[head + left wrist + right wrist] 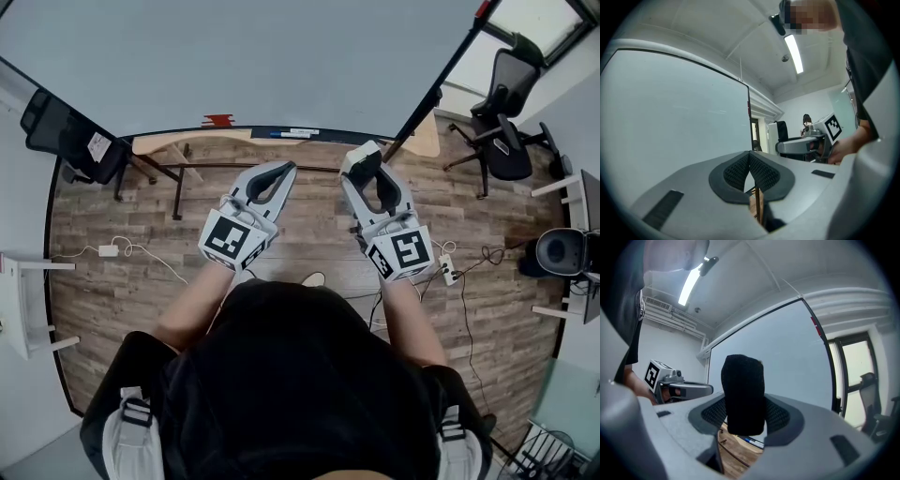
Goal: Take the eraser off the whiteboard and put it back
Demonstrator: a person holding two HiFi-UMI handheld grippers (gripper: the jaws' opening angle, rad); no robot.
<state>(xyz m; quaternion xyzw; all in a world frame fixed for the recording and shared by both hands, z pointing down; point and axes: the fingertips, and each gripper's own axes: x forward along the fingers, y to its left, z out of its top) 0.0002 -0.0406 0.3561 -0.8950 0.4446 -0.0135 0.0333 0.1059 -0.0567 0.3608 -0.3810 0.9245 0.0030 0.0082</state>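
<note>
The eraser (743,394), a black felt block, stands upright between the pads of my right gripper (746,420), which is shut on it. In the head view its pale top (359,157) shows at the right gripper's (362,167) tip, a short way in front of the whiteboard (234,56). My left gripper (279,174) is held level beside it, to its left. Its pads (761,173) meet with nothing between them. The whiteboard (778,352) fills the background of the right gripper view. It also spreads across the left of the left gripper view (670,112).
The board's tray holds markers (291,133) and a red thing (217,120). A black stand leg (441,80) slants down on the right. Office chairs (506,122) (70,136) stand at both sides, a wooden table (178,145) under the board. Cables and a power strip (448,270) lie on the floor.
</note>
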